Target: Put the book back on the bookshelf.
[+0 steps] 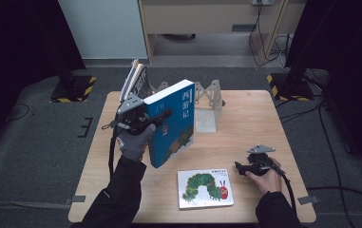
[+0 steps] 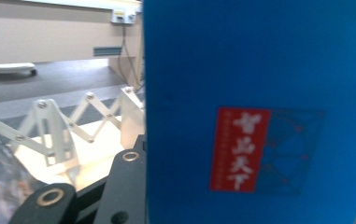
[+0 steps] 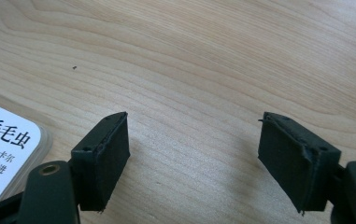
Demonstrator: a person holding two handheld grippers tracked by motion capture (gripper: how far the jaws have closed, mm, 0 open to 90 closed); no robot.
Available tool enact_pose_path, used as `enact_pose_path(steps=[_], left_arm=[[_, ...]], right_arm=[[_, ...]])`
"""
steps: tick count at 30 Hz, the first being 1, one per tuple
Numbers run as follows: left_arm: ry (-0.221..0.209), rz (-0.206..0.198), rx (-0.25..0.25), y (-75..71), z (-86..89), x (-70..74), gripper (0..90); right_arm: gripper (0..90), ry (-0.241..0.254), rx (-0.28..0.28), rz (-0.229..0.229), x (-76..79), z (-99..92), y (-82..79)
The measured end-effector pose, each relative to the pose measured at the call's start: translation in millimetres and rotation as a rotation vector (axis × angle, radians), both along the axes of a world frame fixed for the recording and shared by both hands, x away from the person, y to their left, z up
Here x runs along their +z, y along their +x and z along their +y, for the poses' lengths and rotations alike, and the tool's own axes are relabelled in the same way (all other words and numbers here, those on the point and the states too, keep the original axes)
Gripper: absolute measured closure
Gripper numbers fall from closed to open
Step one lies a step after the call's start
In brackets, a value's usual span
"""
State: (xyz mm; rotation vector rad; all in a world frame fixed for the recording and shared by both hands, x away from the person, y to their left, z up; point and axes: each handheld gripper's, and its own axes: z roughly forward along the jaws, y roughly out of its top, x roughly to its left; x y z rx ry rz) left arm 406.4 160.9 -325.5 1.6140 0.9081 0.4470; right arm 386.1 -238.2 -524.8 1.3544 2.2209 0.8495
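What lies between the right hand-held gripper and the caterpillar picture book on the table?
Only bare wooden table. In the high view the right hand-held gripper sits just right of the caterpillar picture book; the right gripper view shows open jaws over bare wood beside its corner.

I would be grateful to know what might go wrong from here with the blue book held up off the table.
1. The left gripper clamps the tall blue book by one edge only, so it may swing or slip loose.
2. The expanding rack and the books leaning at its far end stand close behind; a careless approach might knock them.
3. The right gripper, open over bare table, sits beside the caterpillar book and may nudge it.
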Motion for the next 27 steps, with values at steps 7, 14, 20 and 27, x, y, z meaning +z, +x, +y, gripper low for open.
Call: enact_pose_path(steps=[7,14,20,27], left_arm=[[0.0,-0.025,0.035,17.7,0.7,11.5,61.3],[0.007,-0.048,0.087,32.3,-4.6,14.6,61.3],[-0.008,-0.042,0.108,51.4,-11.8,11.1,61.3],[0.006,-0.052,0.146,69.4,-19.9,10.9,61.3]], right_arm=[[21.4,-0.008,-0.009,0.009,-3.8,-0.1,1.9],[16.7,0.024,-0.027,0.015,-6.8,-2.8,3.2],[12.4,0.032,-0.035,-0.009,-9.8,-2.7,3.7],[7.7,0.048,-0.05,-0.036,-13.9,-2.8,3.3]])
